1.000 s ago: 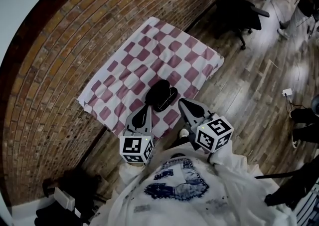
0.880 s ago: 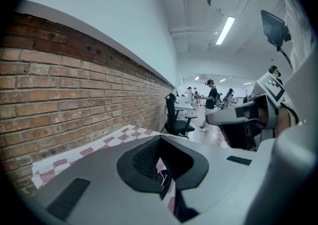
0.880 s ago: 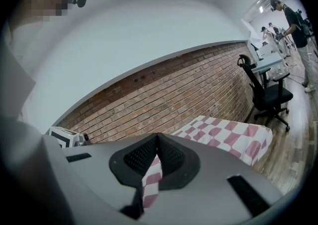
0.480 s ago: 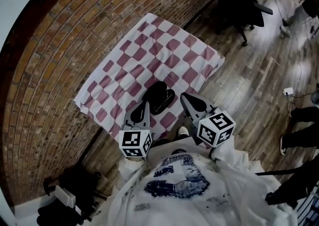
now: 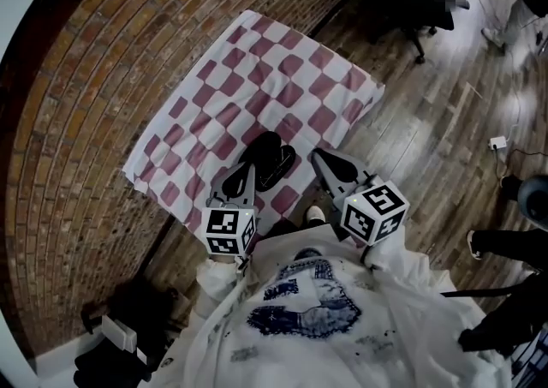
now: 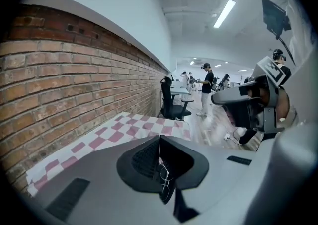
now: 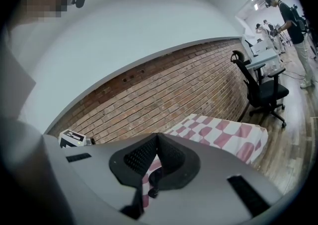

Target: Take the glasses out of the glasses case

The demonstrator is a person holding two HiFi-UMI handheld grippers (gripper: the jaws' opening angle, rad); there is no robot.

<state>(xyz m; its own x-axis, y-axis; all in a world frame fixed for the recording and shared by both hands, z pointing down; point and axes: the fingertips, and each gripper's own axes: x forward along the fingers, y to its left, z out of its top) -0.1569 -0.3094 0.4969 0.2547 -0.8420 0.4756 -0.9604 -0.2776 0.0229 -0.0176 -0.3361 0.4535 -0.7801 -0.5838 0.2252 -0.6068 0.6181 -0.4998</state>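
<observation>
A black glasses case (image 5: 267, 159) lies near the front edge of a table covered with a red-and-white checked cloth (image 5: 282, 78). In the head view it seems to lie open, in two dark halves. My left gripper (image 5: 246, 170) (image 6: 160, 138) is shut, its tips just left of the case. Below its closed jaws a thin pale wire shape like a glasses frame (image 6: 165, 177) shows against something dark. My right gripper (image 5: 318, 157) (image 7: 158, 135) is also shut, just right of the case and apart from it. A dark shape (image 7: 154, 179) shows under its jaws.
A brick wall (image 5: 77, 121) runs along the table's left and far sides. Wooden floor (image 5: 428, 138) lies to the right, and a black office chair (image 5: 411, 9) stands beyond the table's far corner. Dark bags (image 5: 120, 335) sit on the floor at lower left.
Both grippers have moved forward over the table's front edge and now flank the case more closely. The left one has also dropped lower. Both have stayed shut.
</observation>
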